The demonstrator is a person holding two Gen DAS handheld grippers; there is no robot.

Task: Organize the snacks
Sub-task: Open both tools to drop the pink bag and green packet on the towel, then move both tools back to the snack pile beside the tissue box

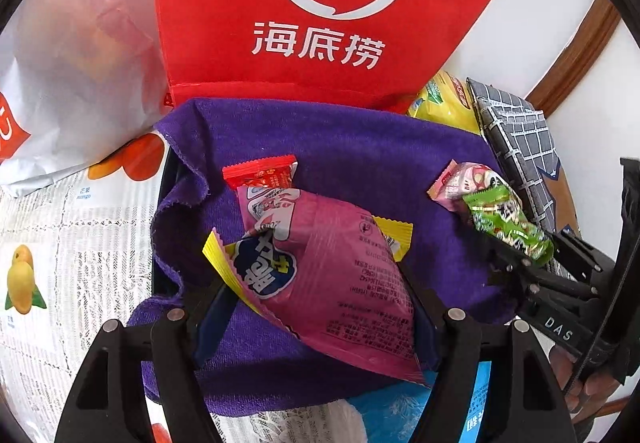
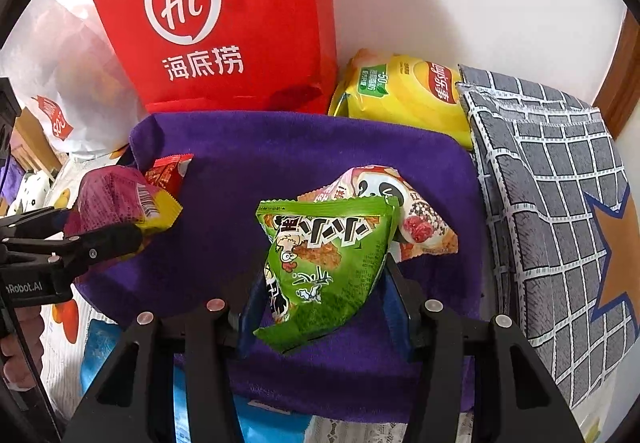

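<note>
Over the purple towel [image 1: 340, 147], left claw [image 1: 320, 295] is pinching a pink plastic snack packet [image 1: 340, 263]; right claw [image 2: 324, 299] is pinching a green one [image 2: 324, 263]. Keep both pinches firm while lowering.

My left gripper [image 1: 316, 283] is black, around a pink packet [image 1: 332, 263] edged yellow; my right gripper [image 2: 324, 275], black with blue pads, around a green packet [image 2: 324, 259]; purple towel [image 2: 248, 179]; red bag [image 2: 224, 23] with white lettering; yellow chip bag [image 2: 408, 91]; grey cloth [image 2: 560, 203] gridded white.
</note>
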